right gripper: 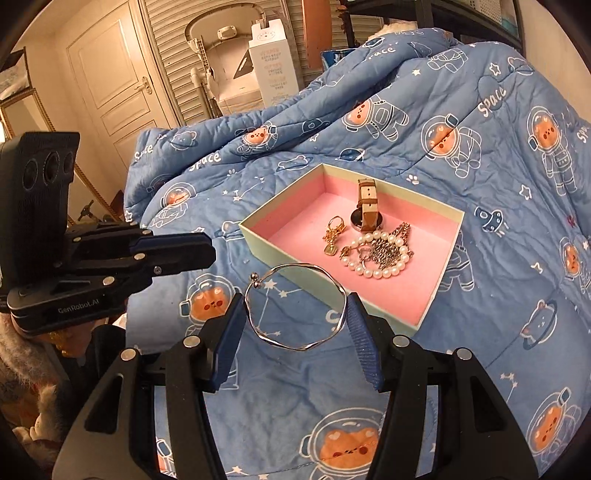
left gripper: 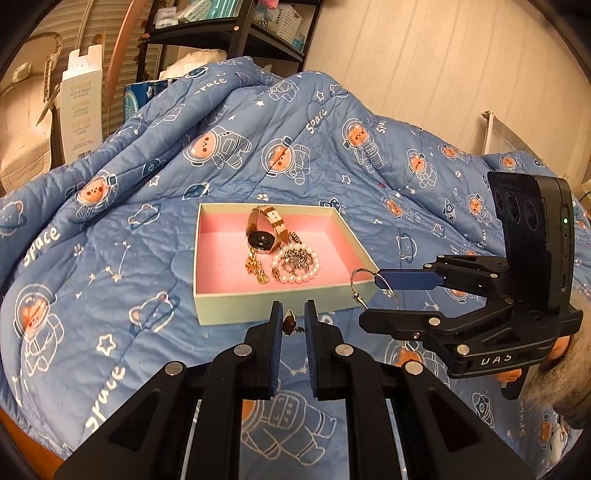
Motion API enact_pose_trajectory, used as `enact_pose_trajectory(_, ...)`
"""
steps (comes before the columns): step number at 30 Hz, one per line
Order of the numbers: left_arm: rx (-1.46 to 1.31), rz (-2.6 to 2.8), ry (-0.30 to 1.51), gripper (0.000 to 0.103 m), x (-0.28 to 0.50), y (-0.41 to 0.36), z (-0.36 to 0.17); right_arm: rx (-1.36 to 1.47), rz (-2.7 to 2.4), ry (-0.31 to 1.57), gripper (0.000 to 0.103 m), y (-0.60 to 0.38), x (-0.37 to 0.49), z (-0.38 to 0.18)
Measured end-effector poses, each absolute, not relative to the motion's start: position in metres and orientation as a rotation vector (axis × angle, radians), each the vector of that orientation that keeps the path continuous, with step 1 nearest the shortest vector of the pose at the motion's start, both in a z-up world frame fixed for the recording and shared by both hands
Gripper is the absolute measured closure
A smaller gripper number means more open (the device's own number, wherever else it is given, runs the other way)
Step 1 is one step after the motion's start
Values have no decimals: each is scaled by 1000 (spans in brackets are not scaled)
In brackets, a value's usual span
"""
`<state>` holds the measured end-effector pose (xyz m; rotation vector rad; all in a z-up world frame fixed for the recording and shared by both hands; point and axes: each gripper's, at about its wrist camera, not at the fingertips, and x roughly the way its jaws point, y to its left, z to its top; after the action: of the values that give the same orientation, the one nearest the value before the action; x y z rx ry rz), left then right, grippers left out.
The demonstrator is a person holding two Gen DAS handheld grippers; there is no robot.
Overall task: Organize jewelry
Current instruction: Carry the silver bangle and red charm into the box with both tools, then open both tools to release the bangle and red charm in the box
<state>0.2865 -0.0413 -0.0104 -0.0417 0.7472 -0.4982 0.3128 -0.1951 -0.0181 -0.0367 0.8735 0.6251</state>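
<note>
A pale green box (left gripper: 195, 258) with a pink lining lies on a blue quilt (left gripper: 110, 229). In it are a gold watch (left gripper: 263, 236), a pearl bracelet (left gripper: 295, 265) and a gold charm (left gripper: 257, 269). My left gripper (left gripper: 291, 314) hovers just before the box's near wall, shut on a small brown-stone earring (left gripper: 290, 322). My right gripper (right gripper: 297, 300) is shut on a thin silver bangle (right gripper: 306, 345), held above the quilt by the box's (right gripper: 266, 246) near corner. In the right wrist view the watch (right gripper: 367, 212), the pearl bracelet (right gripper: 380, 274) and the left gripper (right gripper: 212, 253) also show.
The quilt rises in a crumpled heap (left gripper: 258, 110) behind the box. Further back are a black shelf rack (left gripper: 236, 33), a white carton (left gripper: 82, 110) and a cream door (right gripper: 110, 85). A furry sleeve (left gripper: 561, 384) shows behind the right gripper (left gripper: 371, 297).
</note>
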Motion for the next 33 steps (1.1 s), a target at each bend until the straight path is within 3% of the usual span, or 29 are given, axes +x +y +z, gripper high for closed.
enact_pose_trajectory(7,16,-510,816,91,343,-50,-7,-81,591,918,47,-197,357,-19)
enact_pose_trajectory(16,45,-534,1026,91,407,-74,-42,-195,568,1028,47,-179,404,-41)
enact_pose_trajectory(33,94,-508,1115,91,431,-87,-75,-388,597,1094,47,-151,421,-77)
